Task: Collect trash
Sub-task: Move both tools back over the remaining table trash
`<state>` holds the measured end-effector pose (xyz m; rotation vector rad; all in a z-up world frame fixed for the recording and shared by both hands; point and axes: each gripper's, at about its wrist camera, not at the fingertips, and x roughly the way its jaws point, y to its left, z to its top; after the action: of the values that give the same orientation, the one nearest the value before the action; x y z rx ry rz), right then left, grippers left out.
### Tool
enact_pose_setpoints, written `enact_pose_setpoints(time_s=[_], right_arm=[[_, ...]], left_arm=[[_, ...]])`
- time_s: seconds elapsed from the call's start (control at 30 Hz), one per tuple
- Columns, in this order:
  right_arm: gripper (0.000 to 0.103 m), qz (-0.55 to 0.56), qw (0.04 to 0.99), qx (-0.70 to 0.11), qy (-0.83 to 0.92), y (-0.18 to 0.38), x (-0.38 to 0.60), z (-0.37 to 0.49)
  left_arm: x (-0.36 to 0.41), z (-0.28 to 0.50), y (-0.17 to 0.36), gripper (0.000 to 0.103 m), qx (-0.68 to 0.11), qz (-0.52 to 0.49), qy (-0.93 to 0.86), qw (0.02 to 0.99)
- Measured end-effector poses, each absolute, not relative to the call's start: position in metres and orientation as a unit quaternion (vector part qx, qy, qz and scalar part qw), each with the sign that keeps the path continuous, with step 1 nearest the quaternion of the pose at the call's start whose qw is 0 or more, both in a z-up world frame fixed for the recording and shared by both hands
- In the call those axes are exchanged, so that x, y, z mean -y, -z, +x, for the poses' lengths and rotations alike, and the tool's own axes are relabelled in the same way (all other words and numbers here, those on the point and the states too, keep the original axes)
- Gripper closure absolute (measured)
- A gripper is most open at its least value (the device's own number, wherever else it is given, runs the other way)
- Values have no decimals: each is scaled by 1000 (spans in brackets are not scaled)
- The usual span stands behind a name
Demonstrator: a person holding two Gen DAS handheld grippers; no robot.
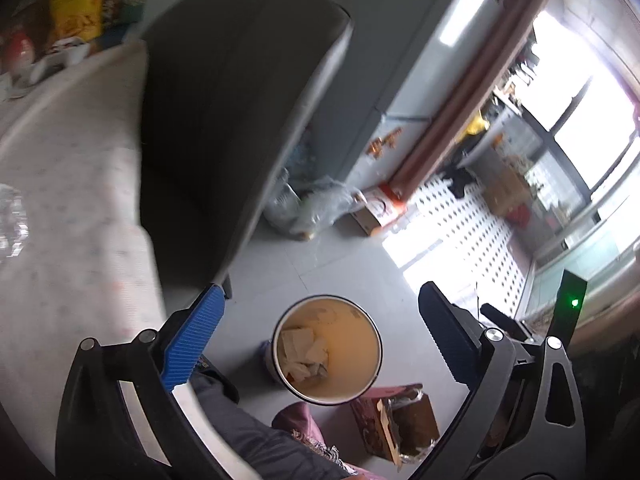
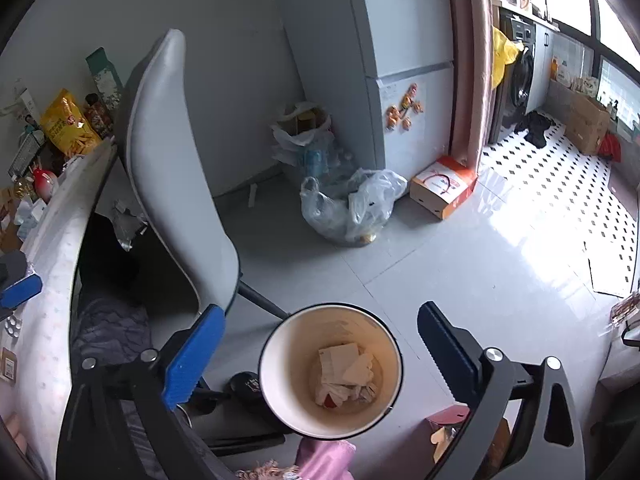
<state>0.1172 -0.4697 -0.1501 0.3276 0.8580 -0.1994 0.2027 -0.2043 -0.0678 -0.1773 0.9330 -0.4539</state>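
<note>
Only the right wrist view caught the washing machine (image 2: 520,76); the trash bin (image 2: 330,370) stood upright, mouth up, and both the left gripper (image 1: 320,344) and right gripper (image 2: 320,356) were spread wide, holding nothing.

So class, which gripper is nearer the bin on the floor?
Right. The right gripper hangs open above the bin; the left gripper looks farther off, by the table edge.
</note>
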Motion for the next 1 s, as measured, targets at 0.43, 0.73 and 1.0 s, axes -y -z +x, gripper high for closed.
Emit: enact_pose_setpoints(time_s=[0.43, 0.73, 1.0], right_arm=[[8, 135, 908, -395, 39, 115, 405, 133], [8, 106, 916, -388, -10, 93, 353, 142], [8, 66, 920, -381, -59, 75, 293, 146]], left_arm=[[105, 189, 37, 6, -392, -114, 146, 901], [26, 173, 35, 6, -366, -123, 65, 920], [-31, 161, 47, 13, -372, -141, 34, 917]])
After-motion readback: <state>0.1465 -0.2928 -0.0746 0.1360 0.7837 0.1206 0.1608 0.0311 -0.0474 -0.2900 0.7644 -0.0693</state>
